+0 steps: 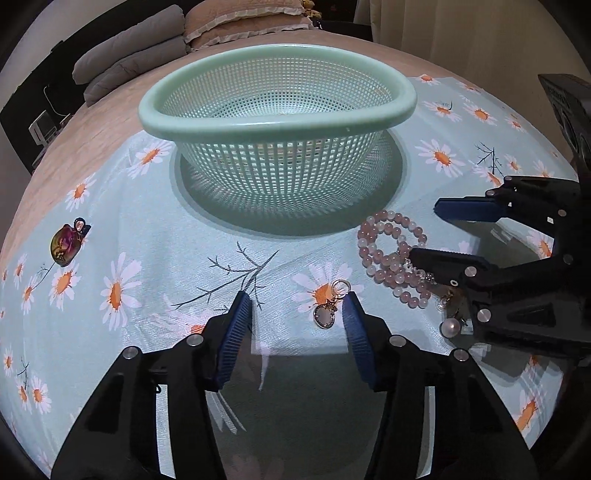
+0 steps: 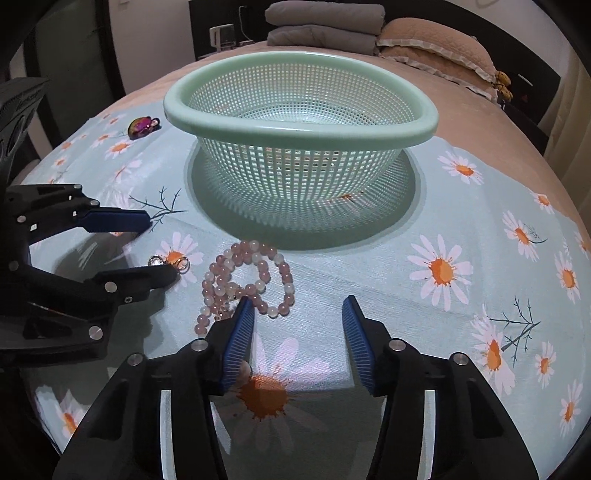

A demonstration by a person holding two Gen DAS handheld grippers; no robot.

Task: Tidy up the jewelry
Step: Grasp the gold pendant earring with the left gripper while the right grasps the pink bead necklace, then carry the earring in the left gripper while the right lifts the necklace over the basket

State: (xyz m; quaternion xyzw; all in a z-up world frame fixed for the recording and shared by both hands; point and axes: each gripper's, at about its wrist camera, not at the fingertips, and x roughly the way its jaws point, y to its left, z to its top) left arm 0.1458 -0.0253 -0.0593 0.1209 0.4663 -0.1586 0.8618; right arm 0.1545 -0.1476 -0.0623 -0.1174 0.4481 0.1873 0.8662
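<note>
A pale green mesh basket stands on the daisy-print cloth. A pink bead bracelet lies in front of it. A small gold pendant with a ring lies on the cloth. A pearl earring lies by the bracelet. An iridescent brooch lies far left. My left gripper is open, low over the cloth, the pendant just inside its right finger. My right gripper is open, its left finger over the bracelet's near edge.
The cloth covers a beige bed. Folded grey blankets and a frilled pillow lie at the far end. A dark headboard with a white device stands behind.
</note>
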